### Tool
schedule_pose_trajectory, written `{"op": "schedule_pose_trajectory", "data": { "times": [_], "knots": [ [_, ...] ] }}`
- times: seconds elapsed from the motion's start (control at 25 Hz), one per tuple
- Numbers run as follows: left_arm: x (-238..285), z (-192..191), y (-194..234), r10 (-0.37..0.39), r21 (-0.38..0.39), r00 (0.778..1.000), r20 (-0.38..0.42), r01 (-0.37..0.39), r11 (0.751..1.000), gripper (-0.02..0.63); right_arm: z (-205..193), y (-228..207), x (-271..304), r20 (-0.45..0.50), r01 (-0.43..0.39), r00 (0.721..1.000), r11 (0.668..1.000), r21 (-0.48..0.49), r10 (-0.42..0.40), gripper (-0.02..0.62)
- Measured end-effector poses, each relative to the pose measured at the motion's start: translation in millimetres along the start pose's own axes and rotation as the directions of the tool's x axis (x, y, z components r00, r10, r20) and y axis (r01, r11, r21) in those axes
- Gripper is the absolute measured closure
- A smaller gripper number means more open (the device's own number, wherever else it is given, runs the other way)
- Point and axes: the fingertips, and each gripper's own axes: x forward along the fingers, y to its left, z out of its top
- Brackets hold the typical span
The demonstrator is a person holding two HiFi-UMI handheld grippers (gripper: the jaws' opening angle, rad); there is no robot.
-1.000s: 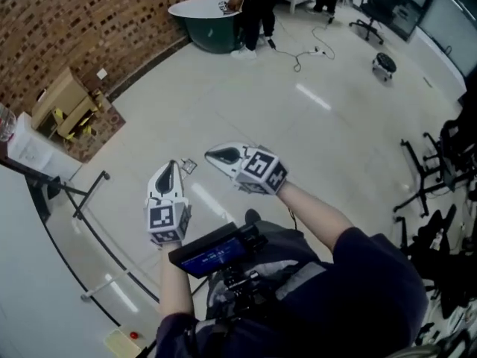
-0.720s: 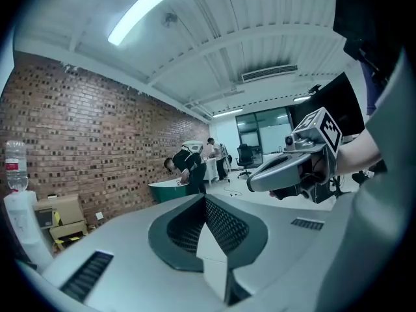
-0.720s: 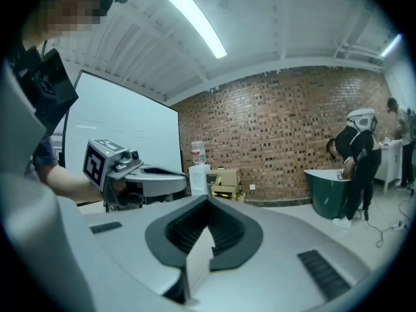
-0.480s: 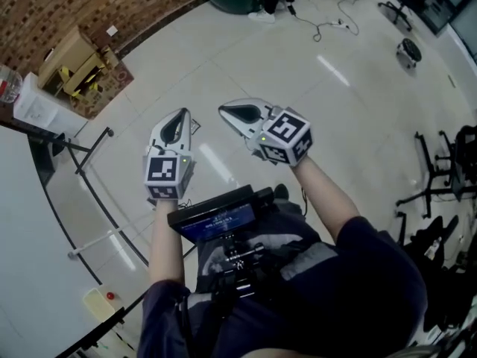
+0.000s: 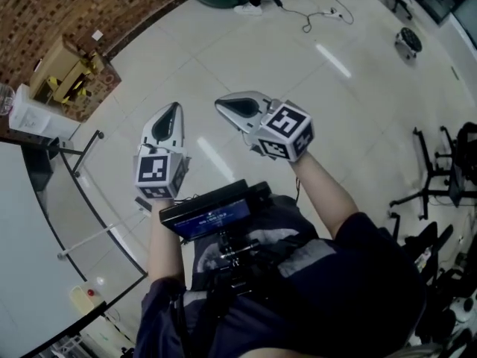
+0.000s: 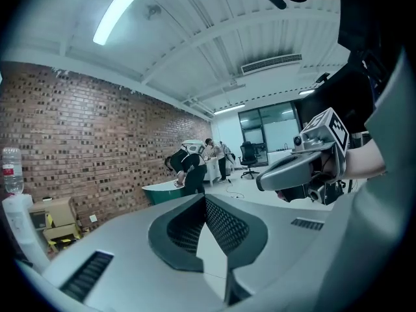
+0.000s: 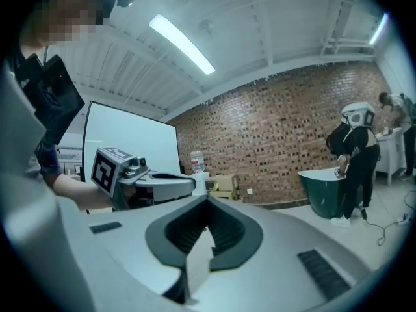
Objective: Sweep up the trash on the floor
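Head view first: where did the trash lie?

— I couldn't find it. The floor (image 5: pixel 246 58) that showed out from the brick wall (image 5: pixel 45 13) was plain pale tile. Neither gripper view caught any litter. No broom or dustpan showed either.

So which way did it lie from the claws?

— That couldn't be told, nor its long axis, nor which hand was nearer. I'd only judge that both hands were free to take up a tool.

How did the claws stand?

— The left gripper (image 5: pixel 172 109) was pressed together on nothing. The right gripper (image 5: pixel 222 104) was the same, its pads meeting with only air between them.

And the hands?

— Both were raised before the chest, side by side and apart, with the forearms bent and the noses roughly level. The left one sat on the wall's side and pointed along the wall. The right one angled towards the wall. A box (image 5: pixel 63 66) stood at the wall's foot.
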Motion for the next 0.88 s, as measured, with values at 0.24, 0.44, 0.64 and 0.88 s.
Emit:
{"op": "schedule_pose_trajectory", "data": {
  "times": [0.24, 0.44, 0.64, 0.88],
  "knots": [
    [18.8, 19.2, -21.5, 0.002, 0.060, 1.000, -0.029, 0.000, 0.998, 0.603, -4.2, -27.8, -32.1, 0.003, 0.002, 1.000, 0.999, 0.042, -0.003, 0.586],
    [24.4, 21.4, -30.1, -0.001, 0.021, 1.000, -0.025, 0.001, 1.000, 0.603, -16.2, -32.9, -46.2, 0.002, -0.039, 0.999, 0.997, 0.063, 0.039, 0.586],
    [22.0, 7.6, -6.0, 0.012, 0.023, 0.999, -0.038, -0.011, 1.000, 0.603, -18.8, -32.9, -19.2, -0.024, -0.051, 0.998, 0.997, 0.053, 0.052, 0.586],
    [42.0, -0.5, 43.7, -0.003, -0.006, 1.000, -0.010, 0.003, 1.000, 0.603, -13.4, -46.6, 15.1, -0.088, -0.086, 0.992, 0.996, 0.014, 0.087, 0.586]
  ]
}}
